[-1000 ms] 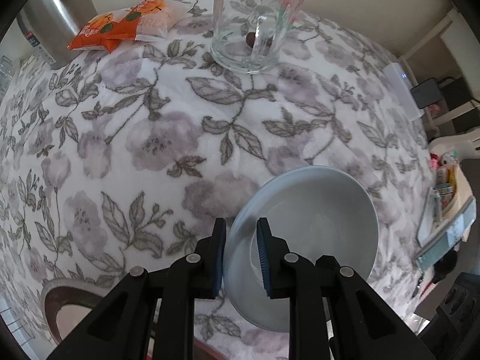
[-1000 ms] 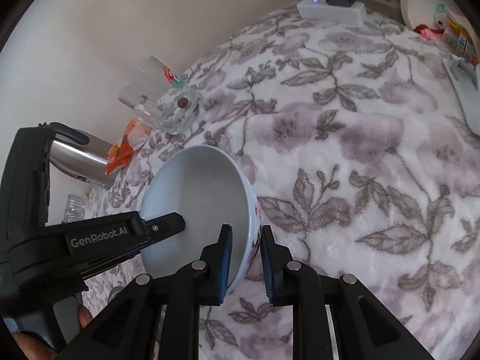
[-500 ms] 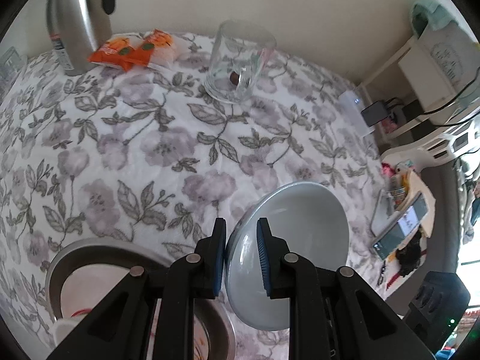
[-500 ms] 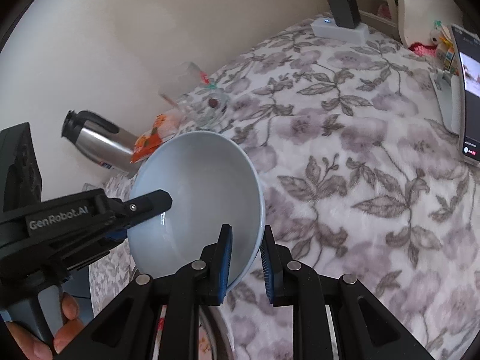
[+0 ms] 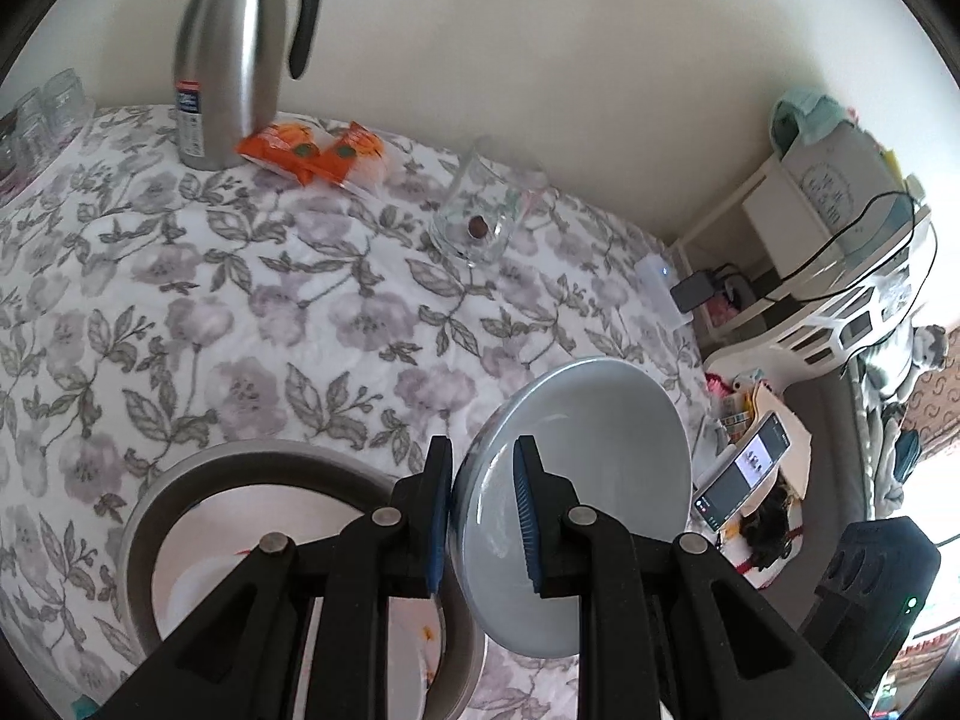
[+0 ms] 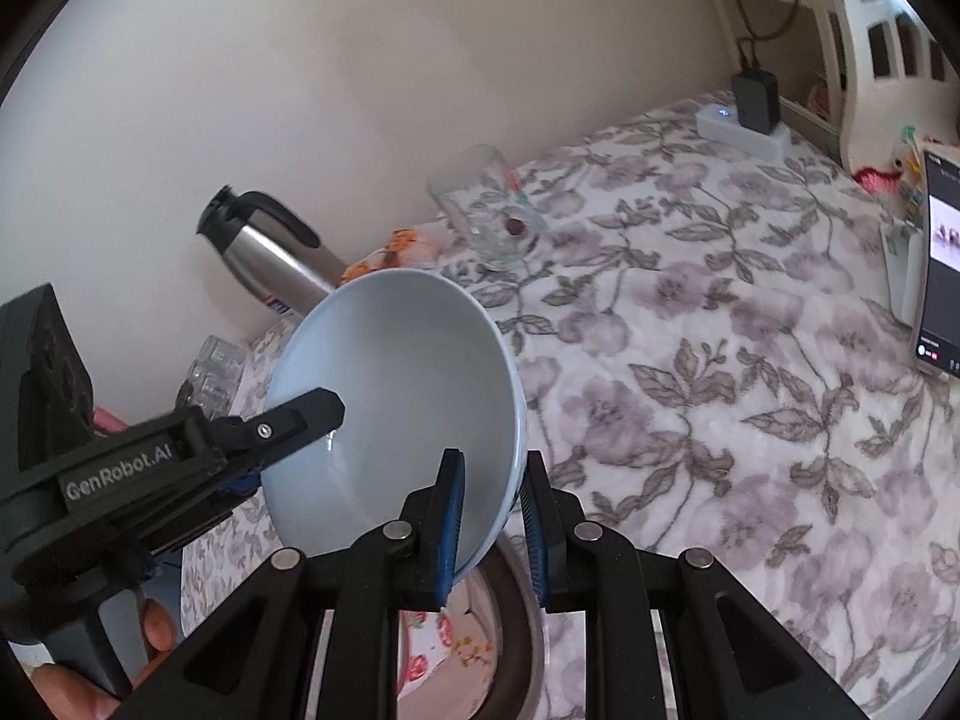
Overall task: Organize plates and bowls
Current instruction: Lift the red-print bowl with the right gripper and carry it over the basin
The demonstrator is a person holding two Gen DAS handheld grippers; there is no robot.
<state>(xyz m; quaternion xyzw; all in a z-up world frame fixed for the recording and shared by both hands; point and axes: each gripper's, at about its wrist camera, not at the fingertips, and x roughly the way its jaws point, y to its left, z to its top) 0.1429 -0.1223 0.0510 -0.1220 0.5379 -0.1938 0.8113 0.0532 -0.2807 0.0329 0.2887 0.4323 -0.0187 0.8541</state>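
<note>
A pale blue bowl [image 5: 588, 474] is held in the air, tilted, by both grippers. My left gripper [image 5: 480, 516] is shut on its left rim. My right gripper [image 6: 489, 516] is shut on its right rim; the bowl [image 6: 408, 396] fills the middle of that view, with the left gripper's fingers [image 6: 300, 414] on its far rim. Below the bowl sits a grey-brown rimmed plate [image 5: 198, 474] with a white flowered dish [image 5: 240, 546] inside it. The plate's edge shows under my right gripper [image 6: 522, 618].
The table carries a floral cloth [image 5: 240, 312]. At the back stand a steel thermos jug [image 5: 231, 54], orange snack packets [image 5: 318, 150] and a glass mug [image 5: 486, 216]. A white power strip [image 5: 660, 288] and a phone [image 6: 942, 264] lie at the right edge.
Both grippers have lifted the bowl off the cloth and carried it back toward the grey-brown plate, which has come into view beneath it.
</note>
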